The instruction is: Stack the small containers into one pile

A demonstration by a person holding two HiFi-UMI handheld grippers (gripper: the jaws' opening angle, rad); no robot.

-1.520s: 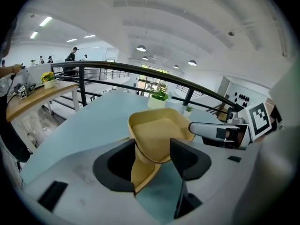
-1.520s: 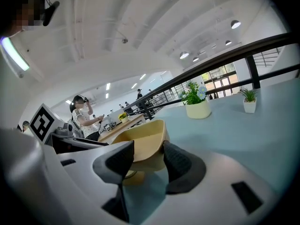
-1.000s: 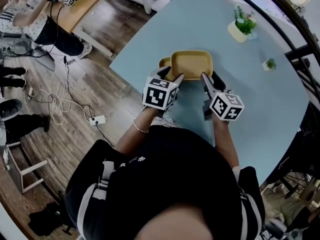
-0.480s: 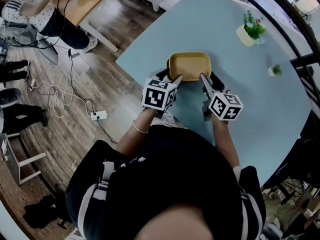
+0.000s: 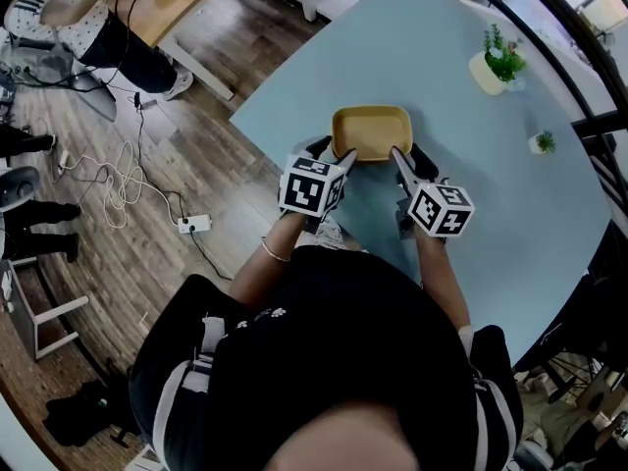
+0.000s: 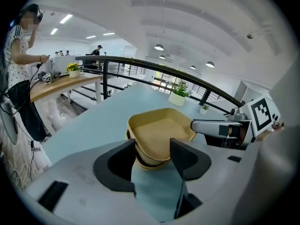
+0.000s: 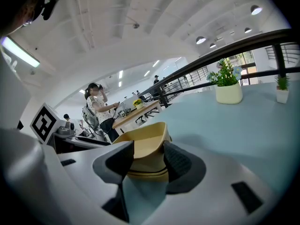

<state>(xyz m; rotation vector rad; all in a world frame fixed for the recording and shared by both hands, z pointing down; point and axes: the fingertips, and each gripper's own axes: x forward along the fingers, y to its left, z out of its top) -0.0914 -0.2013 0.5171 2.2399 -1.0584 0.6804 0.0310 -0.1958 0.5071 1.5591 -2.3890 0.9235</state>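
Note:
Two yellow containers (image 5: 371, 130) sit nested in one pile on the light blue table (image 5: 471, 214). My left gripper (image 5: 334, 151) is at the pile's near left corner, and in the left gripper view (image 6: 153, 156) that corner (image 6: 159, 132) lies between the wide-apart jaws. My right gripper (image 5: 409, 155) stands at the near right corner. In the right gripper view (image 7: 148, 161) its jaws also straddle the pile (image 7: 143, 146). Both grippers are open. The lower container shows only as a rim under the upper one.
A potted plant in a cream pot (image 5: 498, 62) and a tiny potted plant (image 5: 541, 142) stand at the table's far right. The table edge runs just left of the pile, above a wooden floor with cables and a power strip (image 5: 192, 228). A person works at a desk (image 5: 88, 18) far left.
A second ago the lower container's rim stuck out to the left of the upper one; now the two sit squarely nested. Both grippers have stayed at the near corners.

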